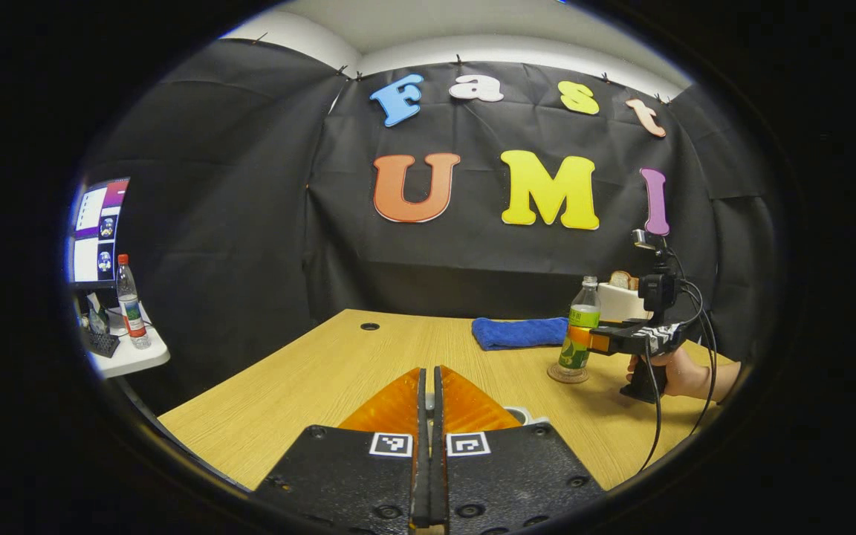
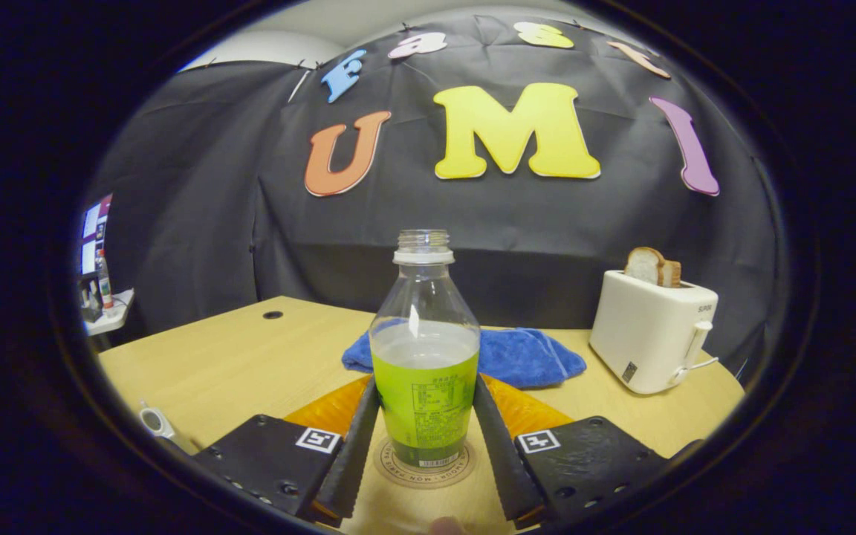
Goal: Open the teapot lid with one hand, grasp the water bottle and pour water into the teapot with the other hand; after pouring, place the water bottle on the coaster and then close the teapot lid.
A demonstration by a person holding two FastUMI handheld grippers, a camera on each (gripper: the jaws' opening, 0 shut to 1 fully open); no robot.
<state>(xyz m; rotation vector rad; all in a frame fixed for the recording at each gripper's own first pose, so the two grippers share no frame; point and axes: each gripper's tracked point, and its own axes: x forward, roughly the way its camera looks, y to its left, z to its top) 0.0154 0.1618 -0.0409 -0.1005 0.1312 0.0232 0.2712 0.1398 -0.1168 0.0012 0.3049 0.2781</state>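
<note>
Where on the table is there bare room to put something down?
The widest bare patch of the table lies between the round hole and the blue cloth. It is crowded on the other side: water bottle on its coaster between the right gripper fingers, toaster beside the cloth.

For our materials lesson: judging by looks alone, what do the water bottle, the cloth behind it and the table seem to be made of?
Water bottle: probably clear glossy plastic; you see through it to the liquid line, and it shows a highlight.
Cloth: blue, soft, likely terry or microfibre; fuzzy, matte, folded.
Table: pale wood-look top with fine straight grain, possibly laminate; smooth finish.
</note>
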